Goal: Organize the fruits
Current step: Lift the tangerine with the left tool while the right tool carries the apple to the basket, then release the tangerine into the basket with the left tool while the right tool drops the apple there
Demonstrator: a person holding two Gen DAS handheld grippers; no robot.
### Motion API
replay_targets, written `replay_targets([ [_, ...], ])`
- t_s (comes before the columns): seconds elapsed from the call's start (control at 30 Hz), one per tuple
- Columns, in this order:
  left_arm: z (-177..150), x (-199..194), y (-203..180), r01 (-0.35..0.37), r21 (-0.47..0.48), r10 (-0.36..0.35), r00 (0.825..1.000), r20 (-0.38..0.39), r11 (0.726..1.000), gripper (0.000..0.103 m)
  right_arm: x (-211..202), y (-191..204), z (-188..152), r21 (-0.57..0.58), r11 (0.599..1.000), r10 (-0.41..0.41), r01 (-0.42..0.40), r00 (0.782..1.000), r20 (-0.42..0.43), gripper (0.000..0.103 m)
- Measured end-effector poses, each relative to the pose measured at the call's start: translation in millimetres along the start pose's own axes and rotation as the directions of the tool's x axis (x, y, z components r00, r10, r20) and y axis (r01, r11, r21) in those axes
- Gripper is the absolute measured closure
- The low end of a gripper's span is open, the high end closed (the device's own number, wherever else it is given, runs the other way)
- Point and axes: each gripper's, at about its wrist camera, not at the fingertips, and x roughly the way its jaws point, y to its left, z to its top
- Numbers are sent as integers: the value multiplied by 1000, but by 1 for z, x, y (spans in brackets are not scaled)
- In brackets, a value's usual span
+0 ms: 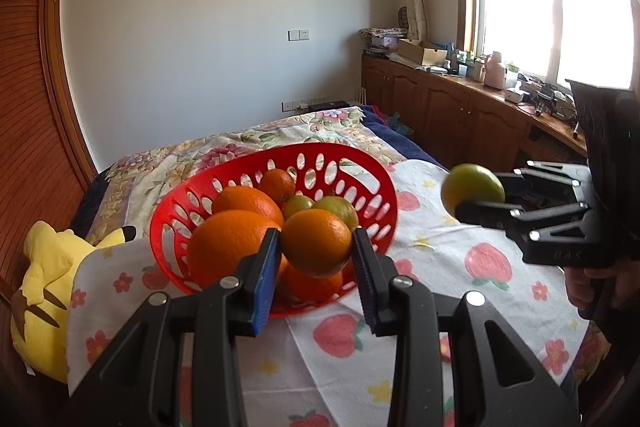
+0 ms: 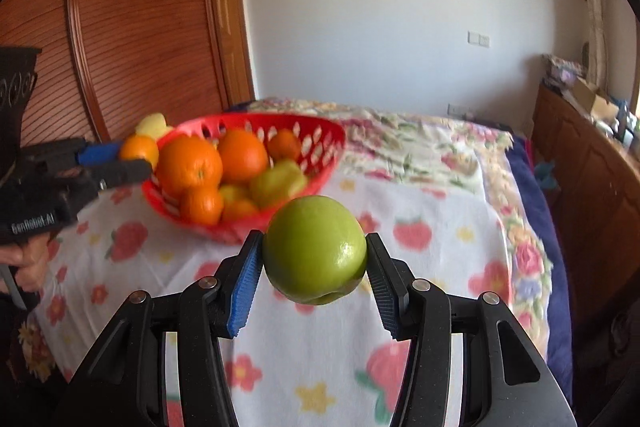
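My basket (image 1: 372,195) of fruit sits centre frame on the cloth (image 1: 500,267), plush toy (image 1: 44,291) lower left, cabinets (image 1: 460,107) right.

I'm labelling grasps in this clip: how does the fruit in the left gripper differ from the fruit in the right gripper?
The orange in the left gripper is orange-skinned; the green apple in the right gripper is green and glossy. The orange hangs in front of the red basket; the apple is clear of it, over the strawberry-print cloth. Both are round, gripped at their sides and held off the cloth.
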Motion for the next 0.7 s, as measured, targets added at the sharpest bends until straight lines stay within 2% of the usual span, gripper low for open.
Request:
replay_targets([
  [0.1, 8, 10, 13, -6, -24, 6, 1000, -1, 1000, 69, 18, 6, 28, -36, 999, 18, -18, 1000, 5, 51],
  [0.27, 16, 22, 27, -24, -41, 24, 1000, 1, 999, 69, 53, 13, 54, -79, 996, 43, -42, 999, 4, 51],
  [0.5, 20, 43, 32, -26, -39, 26, 1000, -8, 999, 69, 111, 0, 68, -38, 997, 69, -71, 996, -50, 51],
  [0.7, 21, 58, 33, -25, -38, 24, 1000, -19, 999, 69, 129, 0, 69, -56, 996, 62, -66, 996, -68, 51],
])
